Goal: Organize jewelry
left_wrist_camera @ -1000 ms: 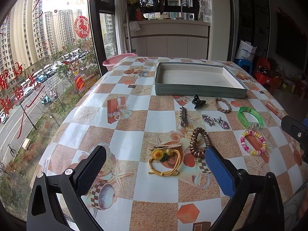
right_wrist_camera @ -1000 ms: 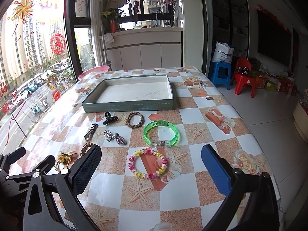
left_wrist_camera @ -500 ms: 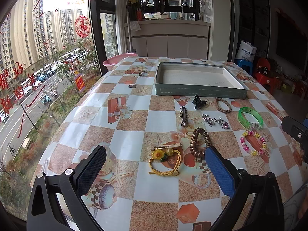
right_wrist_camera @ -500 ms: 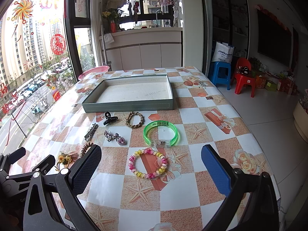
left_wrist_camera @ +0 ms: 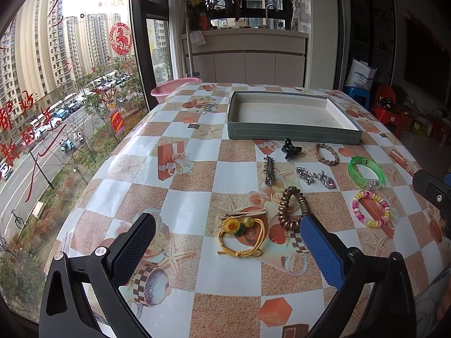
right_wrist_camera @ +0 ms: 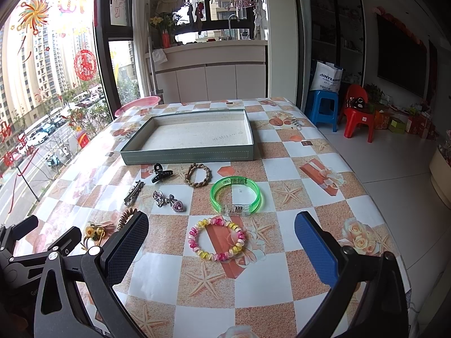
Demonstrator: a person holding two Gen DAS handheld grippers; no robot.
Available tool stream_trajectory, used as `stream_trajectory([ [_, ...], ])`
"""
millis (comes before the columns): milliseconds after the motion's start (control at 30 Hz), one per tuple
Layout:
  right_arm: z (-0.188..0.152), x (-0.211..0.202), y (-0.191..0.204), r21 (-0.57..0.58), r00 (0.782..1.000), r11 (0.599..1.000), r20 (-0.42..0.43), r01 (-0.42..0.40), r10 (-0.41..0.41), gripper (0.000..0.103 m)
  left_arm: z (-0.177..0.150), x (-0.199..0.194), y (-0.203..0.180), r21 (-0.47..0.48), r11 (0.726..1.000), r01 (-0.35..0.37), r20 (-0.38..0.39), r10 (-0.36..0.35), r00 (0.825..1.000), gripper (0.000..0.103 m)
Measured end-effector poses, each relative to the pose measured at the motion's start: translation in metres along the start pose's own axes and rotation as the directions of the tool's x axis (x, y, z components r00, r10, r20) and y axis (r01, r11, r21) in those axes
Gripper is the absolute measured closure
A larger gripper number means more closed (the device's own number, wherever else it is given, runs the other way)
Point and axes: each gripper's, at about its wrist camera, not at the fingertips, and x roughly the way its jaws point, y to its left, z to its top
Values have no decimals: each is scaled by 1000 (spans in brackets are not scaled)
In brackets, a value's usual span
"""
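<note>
A grey-green tray [left_wrist_camera: 293,135] [right_wrist_camera: 186,156] sits at the far side of the table with nothing in it. In front of it lie a black claw clip [left_wrist_camera: 290,148] [right_wrist_camera: 161,175], a braided bracelet [left_wrist_camera: 327,153] [right_wrist_camera: 197,175], a green bangle [left_wrist_camera: 366,172] [right_wrist_camera: 235,195], a silver hair clip [left_wrist_camera: 269,170], a pink-stone brooch [left_wrist_camera: 317,178] [right_wrist_camera: 169,200], a brown coil tie [left_wrist_camera: 291,208], a yellow flower tie [left_wrist_camera: 242,235] and a pastel bead bracelet [left_wrist_camera: 369,209] [right_wrist_camera: 216,238]. My left gripper [left_wrist_camera: 227,245] is open just before the yellow tie. My right gripper [right_wrist_camera: 221,246] is open around the bead bracelet.
A pink basin [left_wrist_camera: 174,87] stands at the table's far left corner by the window. Blue and red stools [right_wrist_camera: 324,109] stand on the floor to the right. The left gripper's body [right_wrist_camera: 33,242] shows at the lower left of the right wrist view.
</note>
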Motion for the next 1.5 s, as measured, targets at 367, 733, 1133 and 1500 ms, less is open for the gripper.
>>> stream_trajectory([
  [367,0,0,0,0,1000,1000,0,-1,1,0,0,0,0,0,1000,1,1,-1,1000,0],
  [733,0,0,0,2,1000,1000,0,-2,2,0,0,-1,0,-1,1000,1,-1,-1,1000,0],
  [1133,0,2,4,2,1000,1000,-12,-4,4,0,-3,3,2,-4,1000,4,-19,-4,1000,0],
  [1500,6,7,-16,78,999,996,-18,-49,51,0,-5,17,18,-36,999,11,-70,-13,997,0],
])
